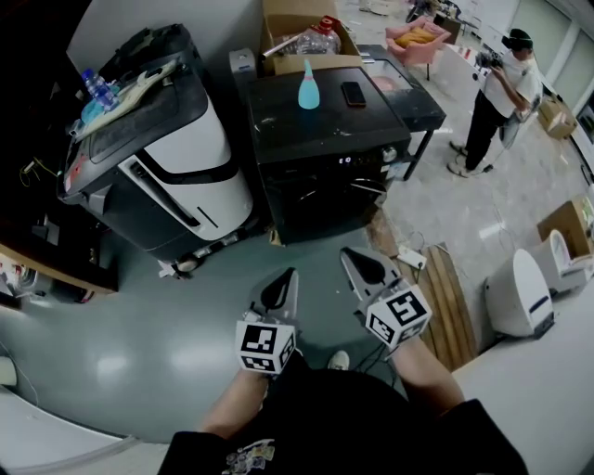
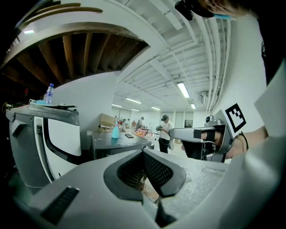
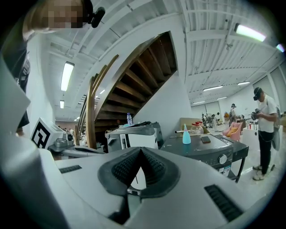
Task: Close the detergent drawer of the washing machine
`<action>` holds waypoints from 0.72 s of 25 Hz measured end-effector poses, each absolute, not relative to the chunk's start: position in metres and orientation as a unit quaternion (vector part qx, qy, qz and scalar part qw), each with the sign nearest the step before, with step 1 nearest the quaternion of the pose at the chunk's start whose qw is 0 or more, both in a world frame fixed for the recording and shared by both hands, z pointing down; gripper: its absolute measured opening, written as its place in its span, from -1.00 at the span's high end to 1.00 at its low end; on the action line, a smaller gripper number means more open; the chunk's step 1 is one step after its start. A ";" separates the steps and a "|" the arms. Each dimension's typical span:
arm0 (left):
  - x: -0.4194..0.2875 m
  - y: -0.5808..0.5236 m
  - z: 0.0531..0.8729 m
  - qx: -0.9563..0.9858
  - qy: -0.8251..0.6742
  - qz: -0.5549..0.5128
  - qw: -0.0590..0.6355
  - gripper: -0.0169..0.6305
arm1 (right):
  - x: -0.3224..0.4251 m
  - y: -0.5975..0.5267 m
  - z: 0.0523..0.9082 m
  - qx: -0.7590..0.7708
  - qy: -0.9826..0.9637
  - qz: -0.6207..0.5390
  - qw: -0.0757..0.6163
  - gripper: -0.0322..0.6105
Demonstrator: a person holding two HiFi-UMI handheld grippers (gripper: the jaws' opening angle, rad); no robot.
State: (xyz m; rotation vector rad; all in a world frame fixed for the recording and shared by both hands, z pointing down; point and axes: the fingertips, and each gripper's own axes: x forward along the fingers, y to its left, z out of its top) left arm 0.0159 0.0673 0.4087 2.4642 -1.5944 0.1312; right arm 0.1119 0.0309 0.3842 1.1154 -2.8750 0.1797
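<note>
Black washing machine (image 1: 278, 125) at 12 o'clock, front facing 6 o'clock toward wearer. Control strip runs 9 to 3; detergent drawer too dark to make out. Blue bottle (image 1: 308, 86) and phone (image 1: 353, 94) on its top. Glossy grey-green floor (image 1: 139, 334); standing person (image 1: 497, 88) at 2 o'clock. Cardboard box (image 1: 278, 23) behind washer holds clear plastic bottles (image 1: 311, 39). Left gripper (image 1: 288, 276) and right gripper (image 1: 351, 257) at 6 o'clock: both pressed together, empty, pointing to 12, not touching washer.

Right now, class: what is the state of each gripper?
Left gripper: closed, holding nothing.
Right gripper: closed, holding nothing.
</note>
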 end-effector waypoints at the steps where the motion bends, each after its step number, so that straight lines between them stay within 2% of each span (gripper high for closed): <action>1: 0.021 0.072 0.410 0.833 -0.541 0.046 0.102 0.94 | 0.117 0.035 0.386 0.359 -0.931 0.061 0.026 0.90; 18: 0.057 0.113 0.421 0.817 -0.563 0.072 0.100 0.94 | 0.151 0.068 0.406 0.331 -0.939 0.091 0.024 0.90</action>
